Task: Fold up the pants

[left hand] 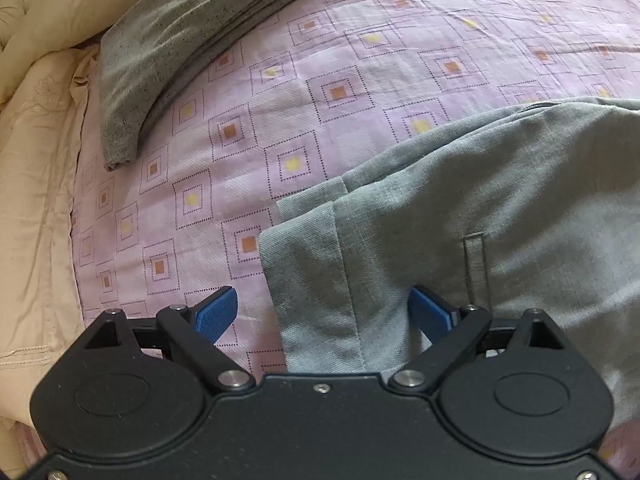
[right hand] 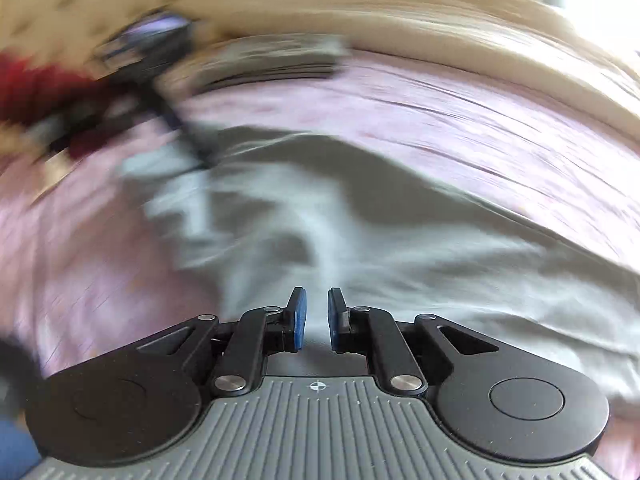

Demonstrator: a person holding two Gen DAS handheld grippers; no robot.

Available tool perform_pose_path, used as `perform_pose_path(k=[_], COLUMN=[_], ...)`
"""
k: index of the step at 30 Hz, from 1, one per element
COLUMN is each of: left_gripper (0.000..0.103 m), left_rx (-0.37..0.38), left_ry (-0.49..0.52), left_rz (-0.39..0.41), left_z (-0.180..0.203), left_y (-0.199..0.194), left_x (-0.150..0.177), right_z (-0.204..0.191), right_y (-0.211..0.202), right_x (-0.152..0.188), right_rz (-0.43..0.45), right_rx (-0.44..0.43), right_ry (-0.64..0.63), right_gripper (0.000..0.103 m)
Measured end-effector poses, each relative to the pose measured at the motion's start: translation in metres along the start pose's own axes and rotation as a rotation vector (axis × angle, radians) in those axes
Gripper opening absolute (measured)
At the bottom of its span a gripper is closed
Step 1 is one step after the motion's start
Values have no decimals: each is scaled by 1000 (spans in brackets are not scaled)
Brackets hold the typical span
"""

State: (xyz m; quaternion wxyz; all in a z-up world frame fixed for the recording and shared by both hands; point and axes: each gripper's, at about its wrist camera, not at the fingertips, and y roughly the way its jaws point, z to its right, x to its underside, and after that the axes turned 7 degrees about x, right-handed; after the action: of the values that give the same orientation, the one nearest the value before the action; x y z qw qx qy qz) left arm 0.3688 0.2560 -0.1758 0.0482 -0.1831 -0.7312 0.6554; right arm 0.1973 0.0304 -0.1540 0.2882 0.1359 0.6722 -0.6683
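Light grey pants (left hand: 460, 216) lie on the pink patterned bedsheet (left hand: 320, 80), waistband end with a belt loop toward my left gripper (left hand: 324, 312). That gripper is open, its blue fingertips (left hand: 218, 314) spread wide on either side of the waistband edge, holding nothing. In the right wrist view, which is heavily motion-blurred, the grey pants (right hand: 400, 248) spread across the sheet in front of my right gripper (right hand: 317, 316). Its blue pads stand close together with a narrow gap, and nothing shows between them. The other gripper shows blurred at upper left (right hand: 160, 92).
A folded dark grey garment (left hand: 168, 52) lies at the far left of the sheet. A beige quilt (left hand: 36, 160) and pillow (left hand: 80, 4) border the left side. Beige bedding (right hand: 400, 32) runs along the far edge in the right wrist view.
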Motion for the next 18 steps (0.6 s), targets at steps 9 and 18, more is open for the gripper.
perform_pose_path(k=[9, 18], left_gripper=[75, 73], left_rx=[46, 222], left_ry=[-25, -51], left_rz=[5, 123], left_z=[-3, 18], left_y=[-14, -60], left_x=[2, -6], right_z=[-6, 50], right_y=[-13, 21], right_x=[33, -47], right_rz=[-129, 3], right_rx=[-125, -79], right_ry=[-87, 146], right_gripper=[10, 11])
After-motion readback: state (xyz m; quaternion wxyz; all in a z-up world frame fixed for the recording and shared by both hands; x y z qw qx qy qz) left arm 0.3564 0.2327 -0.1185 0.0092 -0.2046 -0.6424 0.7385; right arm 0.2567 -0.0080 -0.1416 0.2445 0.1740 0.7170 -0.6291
